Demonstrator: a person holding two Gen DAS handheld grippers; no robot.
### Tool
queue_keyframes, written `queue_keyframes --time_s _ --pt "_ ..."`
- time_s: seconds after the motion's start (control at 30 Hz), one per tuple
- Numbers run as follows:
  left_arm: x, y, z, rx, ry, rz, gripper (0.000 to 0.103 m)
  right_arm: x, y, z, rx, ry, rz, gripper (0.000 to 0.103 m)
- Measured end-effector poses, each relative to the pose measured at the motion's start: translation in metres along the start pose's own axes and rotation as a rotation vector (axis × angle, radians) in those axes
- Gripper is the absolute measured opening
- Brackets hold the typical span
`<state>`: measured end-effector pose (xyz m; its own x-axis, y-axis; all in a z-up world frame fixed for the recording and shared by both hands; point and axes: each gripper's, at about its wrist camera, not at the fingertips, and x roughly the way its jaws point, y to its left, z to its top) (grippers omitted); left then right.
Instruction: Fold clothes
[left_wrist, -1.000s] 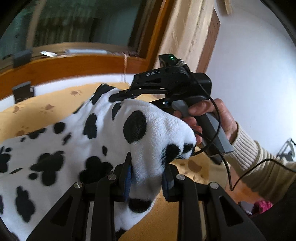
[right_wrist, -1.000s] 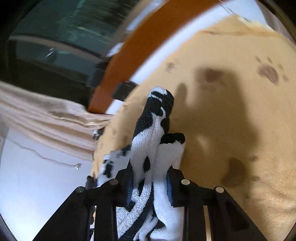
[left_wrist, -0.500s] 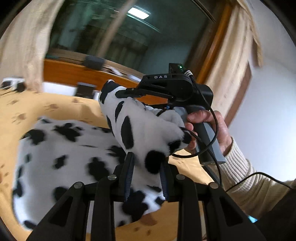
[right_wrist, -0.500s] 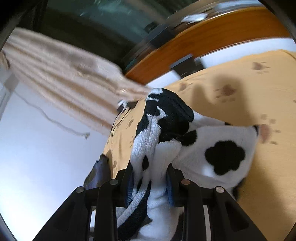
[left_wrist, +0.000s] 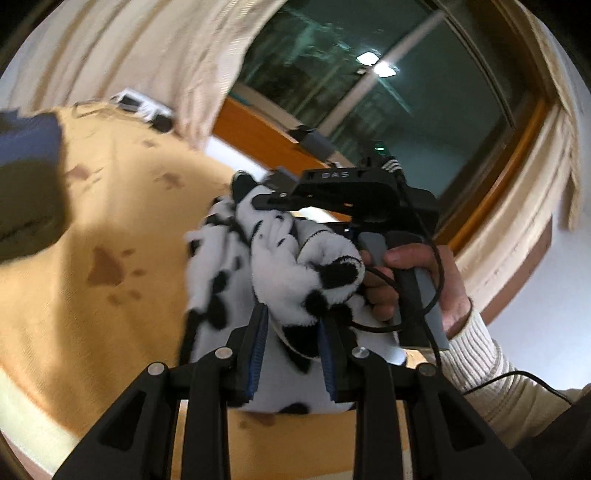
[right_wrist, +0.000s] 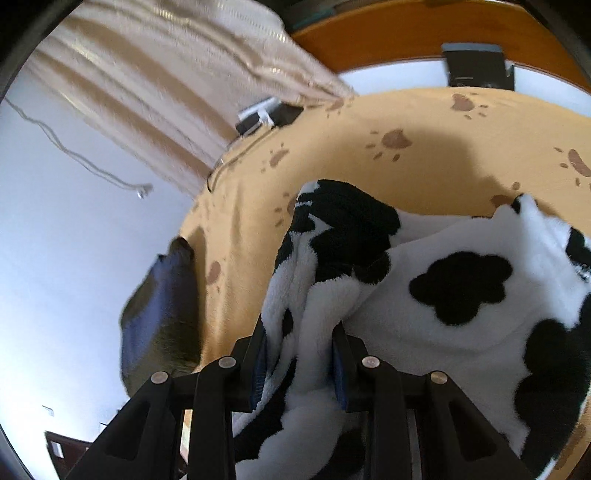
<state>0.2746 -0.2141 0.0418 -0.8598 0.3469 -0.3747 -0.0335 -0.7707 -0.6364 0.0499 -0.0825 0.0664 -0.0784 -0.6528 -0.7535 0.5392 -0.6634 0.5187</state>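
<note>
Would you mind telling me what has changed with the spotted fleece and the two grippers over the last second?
The spotted fleece, which lay spread across the yellow paw-print cover a second ago, has been gathered into a bunch and lifted. The left gripper has swung left, bringing a dark garment into view. Unchanged: both the left and the right gripper stay shut on the fleece, close together.

A fluffy white garment with black spots (left_wrist: 291, 273) is hanging bunched at the centre of the left view, lifted off the surface; in the right view it (right_wrist: 461, 295) is spreading toward the lower right.
</note>
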Motion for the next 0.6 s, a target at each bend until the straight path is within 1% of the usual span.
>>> queue_keyframes --time_s 0.07,0.1,0.17,0.2,0.23,0.27,0.37,0.47,0.53,0.6 --pt "0.002 0.008 -0.004 -0.012 0.007 0.009 0.030 0.005 0.007 -0.001 -0.029 0.014 0.001 0.032" --pt "0.003 0.009 -0.006 -0.007 0.010 0.017 0.030 0.006 0.011 -0.001 -0.046 0.019 0.005 0.035" --pt "0.007 0.011 -0.010 0.002 0.017 0.030 0.030 0.007 0.018 -0.002 -0.079 0.030 0.014 0.057" --pt "0.008 0.013 -0.012 0.003 0.022 0.033 0.030 0.008 0.022 -0.003 -0.096 0.036 0.019 0.062" --pt "0.009 0.015 -0.014 -0.001 0.027 0.033 0.030 0.007 0.027 -0.004 -0.124 0.040 0.040 0.072" --pt "0.009 0.017 -0.016 -0.006 0.033 0.034 0.030 0.005 0.033 -0.007 -0.163 0.042 0.077 0.077" --pt "0.009 0.020 -0.022 0.000 0.049 0.051 0.030 0.002 0.046 -0.012 -0.249 0.068 0.179 0.077" --pt "0.008 0.022 -0.027 0.016 0.063 0.071 0.030 -0.008 0.046 -0.014 -0.275 0.090 0.264 0.077" --pt "0.006 0.024 -0.029 0.017 0.068 0.081 0.030 -0.018 0.039 -0.013 -0.257 0.064 0.279 0.077" --pt "0.002 0.027 -0.029 0.014 0.069 0.097 0.030 -0.034 0.033 -0.012 -0.257 0.007 0.269 0.077"
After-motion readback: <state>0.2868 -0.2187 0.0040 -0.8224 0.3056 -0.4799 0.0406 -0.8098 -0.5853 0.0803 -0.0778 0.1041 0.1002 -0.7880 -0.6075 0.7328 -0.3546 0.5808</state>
